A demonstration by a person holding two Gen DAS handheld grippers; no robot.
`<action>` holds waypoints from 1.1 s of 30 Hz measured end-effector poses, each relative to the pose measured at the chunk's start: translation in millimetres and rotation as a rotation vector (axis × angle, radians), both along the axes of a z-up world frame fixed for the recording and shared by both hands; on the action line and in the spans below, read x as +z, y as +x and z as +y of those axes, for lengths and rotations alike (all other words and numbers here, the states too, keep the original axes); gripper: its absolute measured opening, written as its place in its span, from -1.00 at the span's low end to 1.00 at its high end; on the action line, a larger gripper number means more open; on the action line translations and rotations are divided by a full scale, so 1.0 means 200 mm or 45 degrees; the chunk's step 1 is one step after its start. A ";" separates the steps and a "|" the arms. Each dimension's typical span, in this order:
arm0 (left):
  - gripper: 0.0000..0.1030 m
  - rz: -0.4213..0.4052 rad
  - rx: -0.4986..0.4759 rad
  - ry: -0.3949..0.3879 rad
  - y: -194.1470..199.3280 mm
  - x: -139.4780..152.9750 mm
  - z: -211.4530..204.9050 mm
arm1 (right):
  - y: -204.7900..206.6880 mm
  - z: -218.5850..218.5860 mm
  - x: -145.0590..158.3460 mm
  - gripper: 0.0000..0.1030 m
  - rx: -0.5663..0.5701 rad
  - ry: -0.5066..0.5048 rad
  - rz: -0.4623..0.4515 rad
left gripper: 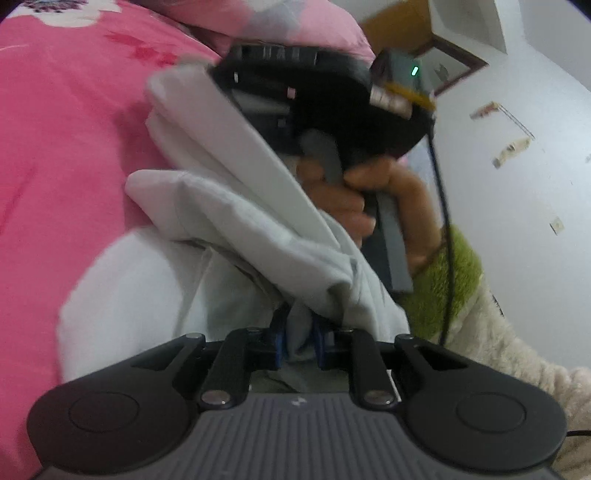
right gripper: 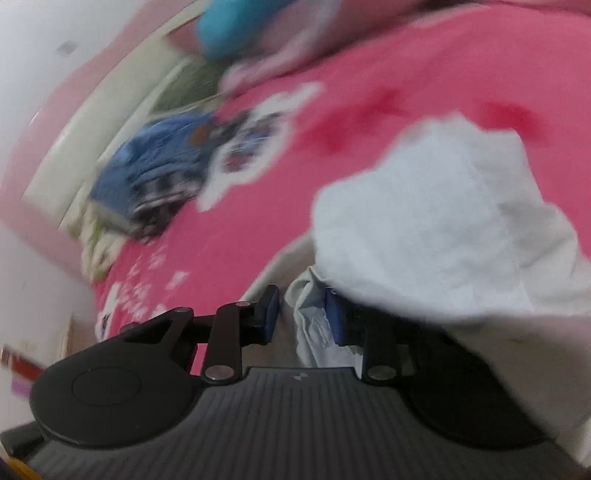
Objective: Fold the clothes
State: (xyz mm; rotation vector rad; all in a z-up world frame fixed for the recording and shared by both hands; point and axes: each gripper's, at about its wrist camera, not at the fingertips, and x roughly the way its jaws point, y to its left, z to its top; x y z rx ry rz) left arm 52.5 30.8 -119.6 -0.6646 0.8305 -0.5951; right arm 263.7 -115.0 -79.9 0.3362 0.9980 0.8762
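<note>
A pale grey garment [left gripper: 229, 206] hangs bunched over the pink bedspread [left gripper: 74, 129]. My left gripper [left gripper: 301, 336] is shut on a fold of it, with cloth pinched between the blue pads. Beyond it a hand [left gripper: 343, 206] holds the right gripper's black body [left gripper: 314, 103], whose fingers are hidden behind the cloth. In the blurred right wrist view the garment [right gripper: 436, 221] drapes over the right side. A strip of it lies between the fingers of my right gripper [right gripper: 303, 321], against the right pad [right gripper: 338, 321]. A gap shows beside the left pad [right gripper: 269, 314].
A pile of blue and striped clothes [right gripper: 159, 173] lies at the far edge of the flowered pink bedspread [right gripper: 258, 240]. A bright blue item [right gripper: 229, 26] sits near the head end. A fuzzy green and cream sleeve [left gripper: 443, 280] is on the right, with a white wall behind.
</note>
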 end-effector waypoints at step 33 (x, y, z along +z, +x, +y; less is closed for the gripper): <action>0.10 -0.162 0.082 0.334 -0.31 0.13 0.01 | -1.04 -0.48 -0.13 -0.63 -0.483 0.338 0.132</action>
